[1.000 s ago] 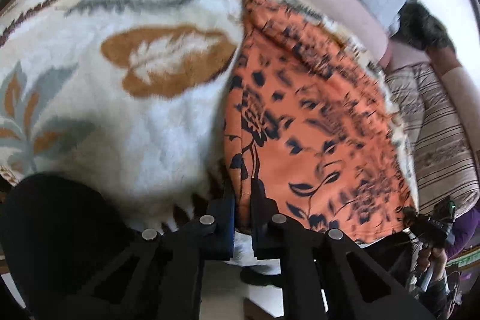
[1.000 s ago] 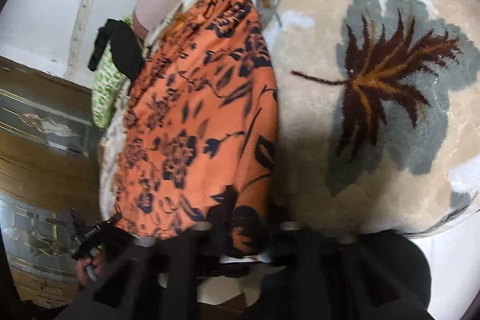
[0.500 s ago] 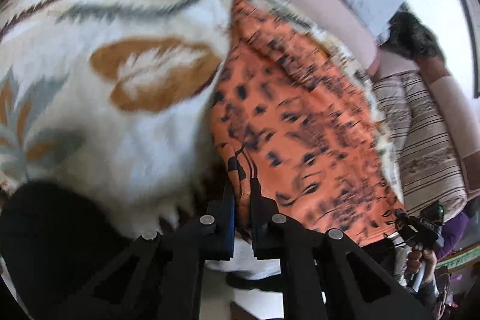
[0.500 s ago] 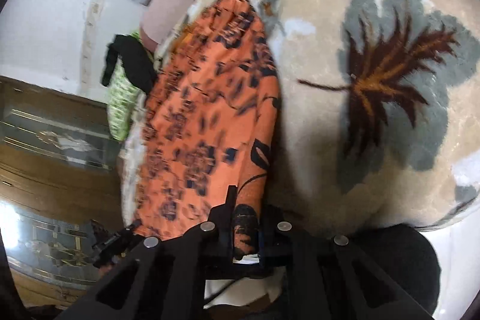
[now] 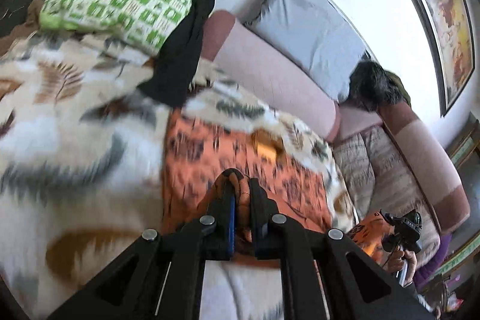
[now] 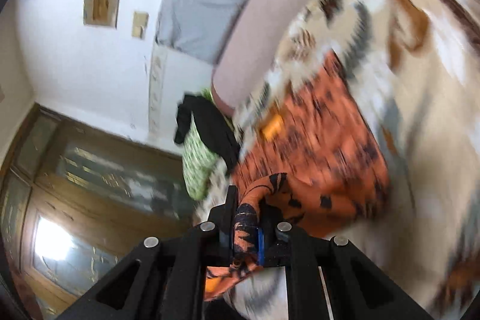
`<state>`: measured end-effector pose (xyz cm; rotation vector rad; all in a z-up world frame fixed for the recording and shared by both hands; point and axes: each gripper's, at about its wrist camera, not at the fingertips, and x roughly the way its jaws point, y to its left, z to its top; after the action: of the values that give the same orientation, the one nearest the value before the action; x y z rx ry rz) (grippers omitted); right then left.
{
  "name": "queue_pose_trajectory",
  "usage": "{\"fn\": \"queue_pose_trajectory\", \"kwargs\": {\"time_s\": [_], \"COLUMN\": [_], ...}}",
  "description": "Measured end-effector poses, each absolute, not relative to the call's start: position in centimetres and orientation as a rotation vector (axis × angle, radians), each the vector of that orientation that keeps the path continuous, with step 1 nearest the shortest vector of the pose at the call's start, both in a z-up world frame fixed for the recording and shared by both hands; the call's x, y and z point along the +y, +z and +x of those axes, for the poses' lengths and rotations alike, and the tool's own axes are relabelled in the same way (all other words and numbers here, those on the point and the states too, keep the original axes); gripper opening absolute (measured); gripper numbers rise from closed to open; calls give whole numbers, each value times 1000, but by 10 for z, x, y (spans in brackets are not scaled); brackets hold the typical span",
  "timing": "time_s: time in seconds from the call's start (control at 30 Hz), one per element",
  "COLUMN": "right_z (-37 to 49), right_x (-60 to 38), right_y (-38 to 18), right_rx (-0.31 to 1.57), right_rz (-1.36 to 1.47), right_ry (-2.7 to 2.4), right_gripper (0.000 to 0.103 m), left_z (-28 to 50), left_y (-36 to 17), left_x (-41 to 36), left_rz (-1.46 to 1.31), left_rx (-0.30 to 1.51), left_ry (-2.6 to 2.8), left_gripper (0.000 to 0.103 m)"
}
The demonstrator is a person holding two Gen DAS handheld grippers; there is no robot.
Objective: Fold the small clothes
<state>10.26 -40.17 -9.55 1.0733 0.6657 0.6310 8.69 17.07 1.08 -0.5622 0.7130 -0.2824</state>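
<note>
An orange garment with black flower print point(image 5: 204, 158) lies on a leaf-patterned blanket point(image 5: 60, 146). My left gripper point(image 5: 241, 194) is shut on the garment's near edge, lifted and carried over the rest of the cloth. My right gripper point(image 6: 247, 218) is shut on another part of the same near edge; the orange garment point(image 6: 324, 146) bunches up from it. The right gripper also shows at the lower right of the left wrist view point(image 5: 402, 230), with orange cloth in it. Both views are motion-blurred.
A green-and-white pillow point(image 5: 120, 5) with a black cloth point(image 5: 186, 29) draped over it lies at the far end. A pink bolster point(image 5: 270, 71), a grey cushion point(image 5: 309, 26) and a striped cushion point(image 5: 375, 170) line the wall side. A wooden cabinet point(image 6: 75, 185) stands left.
Both grippers have lifted the garment's near edge and swung it forward over the rest of the cloth. Both cameras now tilt up toward the wall and cushions.
</note>
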Motion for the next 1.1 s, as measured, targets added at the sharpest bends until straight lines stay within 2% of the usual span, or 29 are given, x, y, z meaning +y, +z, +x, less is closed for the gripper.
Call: {"fn": "queue_pose_trajectory", "kwargs": {"time_s": [0.17, 0.4, 0.47, 0.5, 0.53, 0.57, 0.6, 0.63, 0.8, 1.0, 1.03, 1.07, 1.1], "right_z": [202, 296, 311, 318, 323, 325, 324, 319, 284, 248, 247, 249, 251], "right_x": [-393, -381, -383, -386, -388, -391, -393, -398, -414, -356, -349, -345, -346], "right_y": [-90, -144, -159, -162, -168, -169, -168, -164, -157, -179, -182, -182, -182], "right_rx": [701, 835, 852, 849, 858, 869, 869, 852, 853, 1072, 1077, 1082, 1092], "right_rz": [1048, 1056, 1087, 1097, 1095, 1084, 1062, 1026, 900, 620, 579, 569, 579], "right_ry": [589, 466, 425, 407, 378, 356, 325, 295, 273, 444, 426, 404, 390], "right_gripper": [10, 11, 14, 17, 29, 40, 71, 81, 81, 81, 80, 77, 62], "left_z": [179, 272, 292, 297, 301, 298, 294, 287, 232, 210, 213, 212, 215], "left_y": [-7, -63, -76, -79, -78, -75, -69, -64, -70, -123, -132, -131, -128], "left_x": [177, 166, 166, 166, 170, 176, 183, 192, 203, 157, 150, 144, 137], "left_rz": [-548, -510, -525, -533, -535, -535, -544, -550, -470, -360, -339, -300, -285], "left_rx": [751, 875, 907, 919, 907, 879, 837, 805, 862, 1046, 1067, 1045, 1051], "left_ry": [-208, -122, -82, -68, -38, -5, 24, 42, -42, -169, -149, -132, -159], "left_gripper": [8, 8, 15, 29, 53, 63, 73, 78, 78, 77, 75, 69, 36]}}
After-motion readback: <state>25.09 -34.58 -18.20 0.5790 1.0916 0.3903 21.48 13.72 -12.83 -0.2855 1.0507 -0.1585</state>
